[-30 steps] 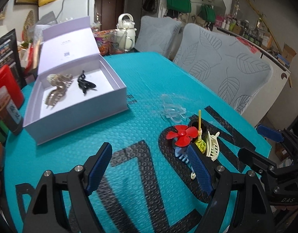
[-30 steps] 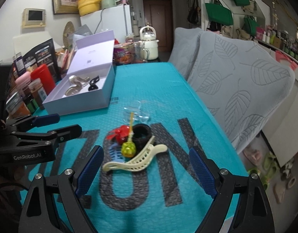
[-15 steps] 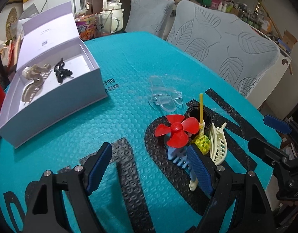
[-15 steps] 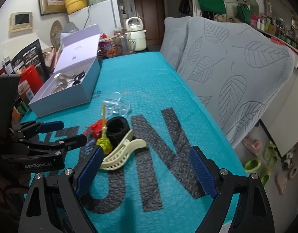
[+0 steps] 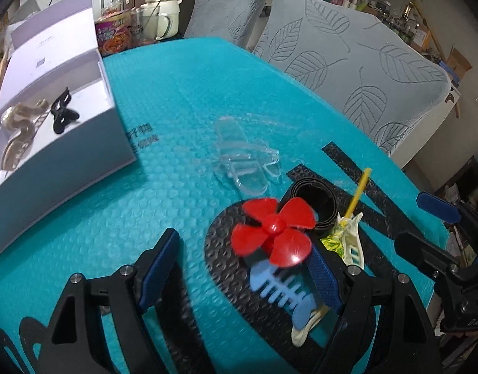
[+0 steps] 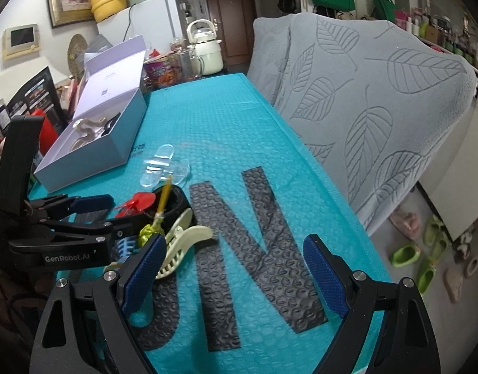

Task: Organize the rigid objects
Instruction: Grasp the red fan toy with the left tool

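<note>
From your left wrist camera, your left gripper (image 5: 245,268) is spread wide and pinching nothing, low over the teal bubble-textured desk (image 5: 189,99). Between its blue pads sit the red plastic propeller (image 5: 274,227) and, under it, the light blue toothed hair clip (image 5: 282,290). The right pad is just beside the cream plastic claw clip (image 5: 352,246), which touches the yellow-green wrapped lollipop with a yellow stick (image 5: 348,218). The black ring-shaped band (image 5: 313,198) lies just beyond the propeller, and the clear plastic hair clip (image 5: 245,165) lies farther on, toward the middle of the desk. The open lavender-white gift box (image 5: 52,137) stands at the desk's left edge, holding a beige claw clip (image 5: 17,124) and a small black hair clip (image 5: 62,117). Your right gripper (image 5: 423,221) shows at the desk's right edge, jaws parted.

From your right wrist camera, your right gripper (image 6: 232,268) is spread wide and empty over the black lettering on the desk (image 6: 226,118). Its left pad overlaps the cream claw clip (image 6: 183,243), though you cannot tell whether they touch. The lollipop (image 6: 151,230), black band (image 6: 176,201), propeller (image 6: 139,202) and blue clip (image 6: 125,247) cluster just left of it, with the left gripper (image 6: 111,215) reaching in among them. The clear clip (image 6: 162,165) lies between this cluster and the gift box (image 6: 92,155).
</note>
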The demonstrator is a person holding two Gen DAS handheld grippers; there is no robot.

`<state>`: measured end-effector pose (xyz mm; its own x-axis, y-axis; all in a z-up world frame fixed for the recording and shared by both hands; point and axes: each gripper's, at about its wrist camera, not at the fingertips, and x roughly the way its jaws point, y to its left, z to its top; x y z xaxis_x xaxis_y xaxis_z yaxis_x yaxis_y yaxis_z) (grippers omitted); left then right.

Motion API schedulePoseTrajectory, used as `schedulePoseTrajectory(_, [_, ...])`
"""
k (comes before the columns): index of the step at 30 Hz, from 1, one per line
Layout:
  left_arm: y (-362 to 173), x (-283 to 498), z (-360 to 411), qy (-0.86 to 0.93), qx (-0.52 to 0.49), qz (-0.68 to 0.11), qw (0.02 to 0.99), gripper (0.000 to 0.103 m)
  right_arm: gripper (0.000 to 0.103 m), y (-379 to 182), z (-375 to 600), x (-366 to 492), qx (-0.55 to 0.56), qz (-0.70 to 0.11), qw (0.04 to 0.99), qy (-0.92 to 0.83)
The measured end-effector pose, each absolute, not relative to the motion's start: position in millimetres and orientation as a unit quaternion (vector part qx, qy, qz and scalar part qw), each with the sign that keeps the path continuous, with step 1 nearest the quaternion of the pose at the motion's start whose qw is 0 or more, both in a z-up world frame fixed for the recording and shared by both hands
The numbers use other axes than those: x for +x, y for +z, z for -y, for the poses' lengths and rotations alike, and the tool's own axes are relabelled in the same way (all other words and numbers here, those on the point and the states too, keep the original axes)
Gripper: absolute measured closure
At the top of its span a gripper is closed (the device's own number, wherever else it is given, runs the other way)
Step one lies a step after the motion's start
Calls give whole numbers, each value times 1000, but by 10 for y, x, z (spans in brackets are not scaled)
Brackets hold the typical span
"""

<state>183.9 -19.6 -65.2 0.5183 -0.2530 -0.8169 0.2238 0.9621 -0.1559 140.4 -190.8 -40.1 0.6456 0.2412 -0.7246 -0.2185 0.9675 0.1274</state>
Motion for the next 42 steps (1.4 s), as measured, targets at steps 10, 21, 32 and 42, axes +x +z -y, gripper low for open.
schedulePoseTrajectory(10, [-664,1850,329,-163,-7,-451,877,59,13,-421,1947,1451,22,-406,904,130])
schedulePoseTrajectory(21, [-506,1641,62,-151,-26,-433,888,59,13,-418,1835,1403,17,-402,904,143])
schedulePoseTrajectory(32, [-413,1373,-242,-122,-35,-425,896,59,26,-373,1506,1254,1,-380,903,198])
schedulePoseTrajectory(42, [-388,1189,-509,-97,-48,-416,903,59,51,-493,1273,1353,4,-398,892,216])
